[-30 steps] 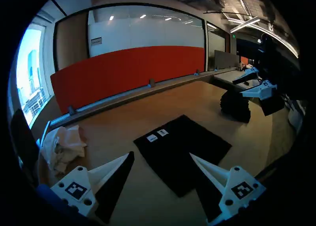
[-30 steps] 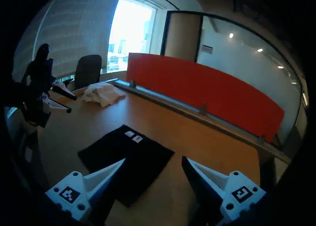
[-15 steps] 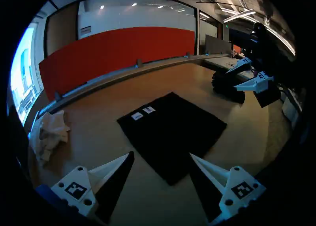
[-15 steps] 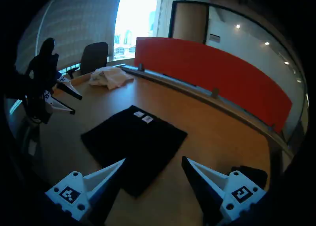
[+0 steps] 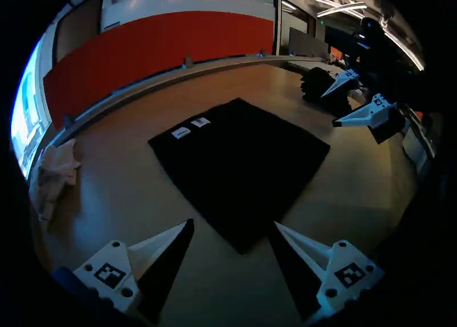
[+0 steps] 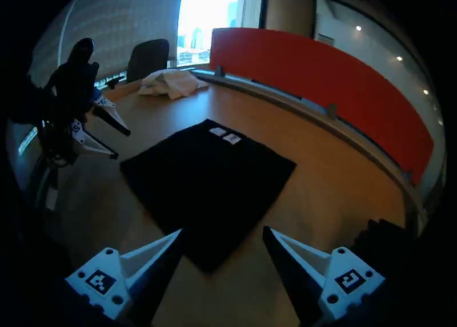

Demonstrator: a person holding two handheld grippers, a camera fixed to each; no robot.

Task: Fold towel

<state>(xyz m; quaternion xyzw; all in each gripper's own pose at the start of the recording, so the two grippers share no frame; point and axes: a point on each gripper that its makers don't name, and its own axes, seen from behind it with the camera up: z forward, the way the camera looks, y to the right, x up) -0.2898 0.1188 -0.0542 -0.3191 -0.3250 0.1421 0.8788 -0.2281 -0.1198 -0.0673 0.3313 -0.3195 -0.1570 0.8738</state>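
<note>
Towel point(image 5: 240, 167): black, spread flat on the tabletop point(image 5: 125, 196), with one corner pointing at each of your grippers.
Left gripper point(image 5: 232, 223): you hold it wide open with nothing in it; the towel's near corner lies just between and ahead of its fingertips, not pinched.
Right gripper point(image 6: 223, 230): also spread wide and empty; an adjacent corner of the towel sits between its fingers, and nothing is clamped.
Contact: neither gripper seems to press on the cloth; how high each one hangs over it you cannot tell from these views.
Towel edges: all four corners lie out on the wood with no flap turned over; whether it is one layer or more cannot be told.
White tags point(image 5: 191, 127): two small ones lie near the towel's far edge.
Around it: a pale crumpled cloth point(image 6: 171, 81) and a dark bundle point(image 5: 320, 84) sit well apart from the towel; a red partition point(image 5: 160, 41) runs along the far side of the tabletop.
Progress: by my reading, no fold is made yet. You are lined up on two neighbouring corners; the pinch, the lift and the carry across are all left.
</note>
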